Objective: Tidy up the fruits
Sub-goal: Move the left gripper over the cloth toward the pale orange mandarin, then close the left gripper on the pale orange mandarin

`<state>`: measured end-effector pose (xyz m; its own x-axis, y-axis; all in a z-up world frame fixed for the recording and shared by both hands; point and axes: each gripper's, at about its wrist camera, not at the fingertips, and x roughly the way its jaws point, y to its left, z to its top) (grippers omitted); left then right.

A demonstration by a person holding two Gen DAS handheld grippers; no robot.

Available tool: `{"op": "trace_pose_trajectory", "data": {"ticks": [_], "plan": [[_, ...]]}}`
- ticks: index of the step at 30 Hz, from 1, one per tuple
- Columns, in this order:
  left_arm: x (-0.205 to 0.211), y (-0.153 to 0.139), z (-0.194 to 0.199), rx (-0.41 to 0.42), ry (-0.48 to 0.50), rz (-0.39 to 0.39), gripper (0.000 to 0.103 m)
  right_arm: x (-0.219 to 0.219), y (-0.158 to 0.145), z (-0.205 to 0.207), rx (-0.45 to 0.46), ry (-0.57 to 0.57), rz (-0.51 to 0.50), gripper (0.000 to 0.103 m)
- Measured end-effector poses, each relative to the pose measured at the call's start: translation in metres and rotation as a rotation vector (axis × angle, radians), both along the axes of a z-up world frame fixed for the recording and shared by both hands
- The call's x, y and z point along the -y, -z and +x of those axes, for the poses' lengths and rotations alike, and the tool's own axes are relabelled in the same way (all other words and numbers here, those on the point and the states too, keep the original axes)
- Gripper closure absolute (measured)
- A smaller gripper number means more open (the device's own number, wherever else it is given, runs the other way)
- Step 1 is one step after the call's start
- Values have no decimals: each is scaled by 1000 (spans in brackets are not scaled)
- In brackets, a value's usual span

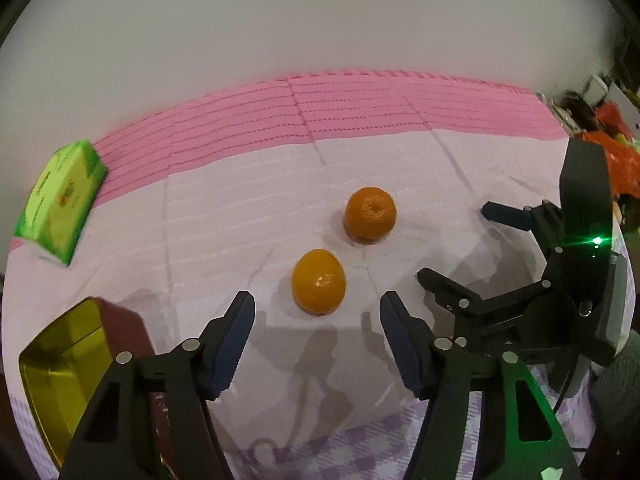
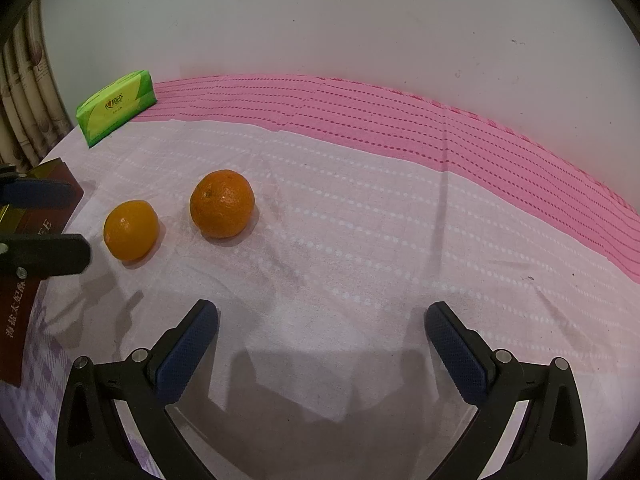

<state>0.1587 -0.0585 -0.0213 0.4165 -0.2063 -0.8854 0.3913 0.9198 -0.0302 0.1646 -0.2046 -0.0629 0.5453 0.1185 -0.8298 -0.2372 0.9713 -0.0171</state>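
Two oranges lie on the pale cloth. The near orange (image 1: 319, 282) sits just ahead of my left gripper (image 1: 318, 312), which is open and empty. The far orange (image 1: 371, 213) lies behind it, apart. In the right wrist view the near orange (image 2: 131, 230) is at left and the far orange (image 2: 222, 204) beside it. My right gripper (image 2: 320, 320) is open and empty, well to the right of both; it also shows in the left wrist view (image 1: 452, 240). An open tin box (image 1: 60, 376) with a gold inside stands at my left.
A green tissue pack (image 1: 62, 200) lies at the far left, also in the right wrist view (image 2: 116, 108). A pink cloth band (image 2: 400, 120) runs along the white wall. Clutter (image 1: 608, 148) sits at the far right. The tin's dark red side (image 2: 24, 300) shows at left.
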Motion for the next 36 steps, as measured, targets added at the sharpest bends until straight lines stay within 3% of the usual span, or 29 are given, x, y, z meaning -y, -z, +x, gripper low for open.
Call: {"op": "trace_pose_trajectory", "data": {"ticks": [8, 15, 23, 25, 36], "plan": [[8, 11, 9, -25, 19, 1, 48, 0, 0, 0, 0, 0, 0, 0], [11, 21, 17, -46, 0, 19, 62, 0, 0, 0, 0, 0, 0, 0], [13, 26, 22, -47, -11, 31, 65, 0, 0, 0, 0, 0, 0, 0], [12, 27, 23, -47, -16, 32, 71, 0, 0, 0, 0, 0, 0, 0], [11, 25, 17, -44, -23, 61, 72, 0, 1, 0, 1, 0, 0, 0]]}}
